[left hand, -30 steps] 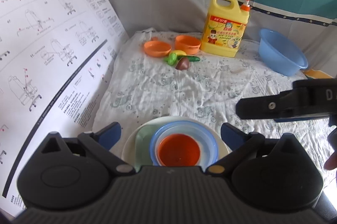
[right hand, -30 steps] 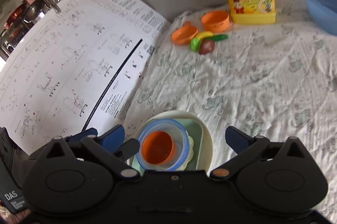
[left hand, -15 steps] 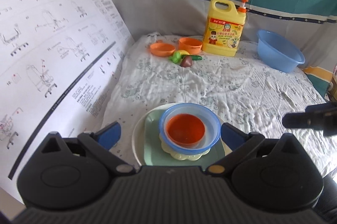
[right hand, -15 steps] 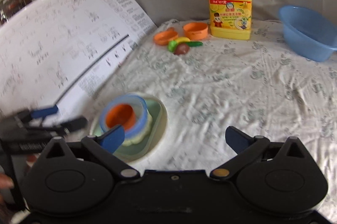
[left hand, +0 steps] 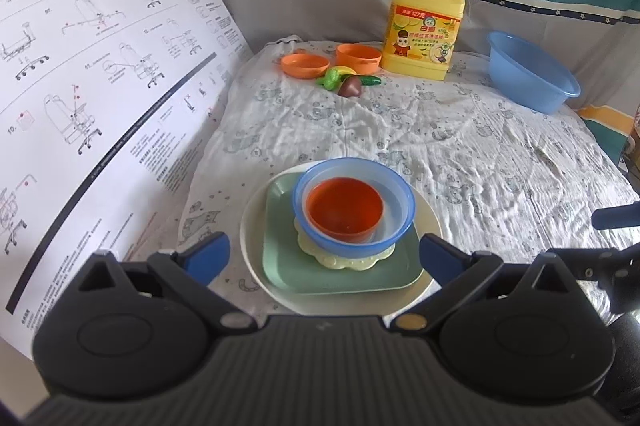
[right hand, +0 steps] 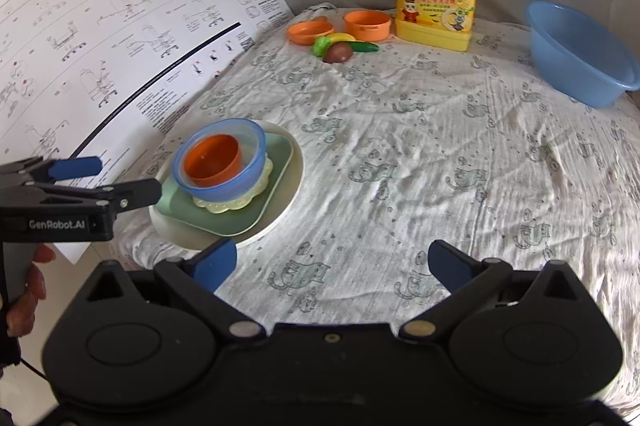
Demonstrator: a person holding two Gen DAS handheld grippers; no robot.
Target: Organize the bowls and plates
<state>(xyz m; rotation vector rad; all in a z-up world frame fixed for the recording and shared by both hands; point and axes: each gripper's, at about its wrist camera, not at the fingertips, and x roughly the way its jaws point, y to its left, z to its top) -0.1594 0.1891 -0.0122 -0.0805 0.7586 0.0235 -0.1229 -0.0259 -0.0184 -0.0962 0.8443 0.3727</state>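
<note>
We see a small orange plastic bowl nested in a translucent blue bowl, on a pale yellow scalloped plate, a square green plate and a round cream plate, near the cloth-covered desk's front-left edge. Stacking looks finished. Both our left gripper and right gripper are released, empty. Only the right view shows the hand holding the left gripper.

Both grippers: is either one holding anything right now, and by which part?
Nothing is held. The left gripper and right gripper are open and empty; the stacked dishes sit free on the cloth.
</note>
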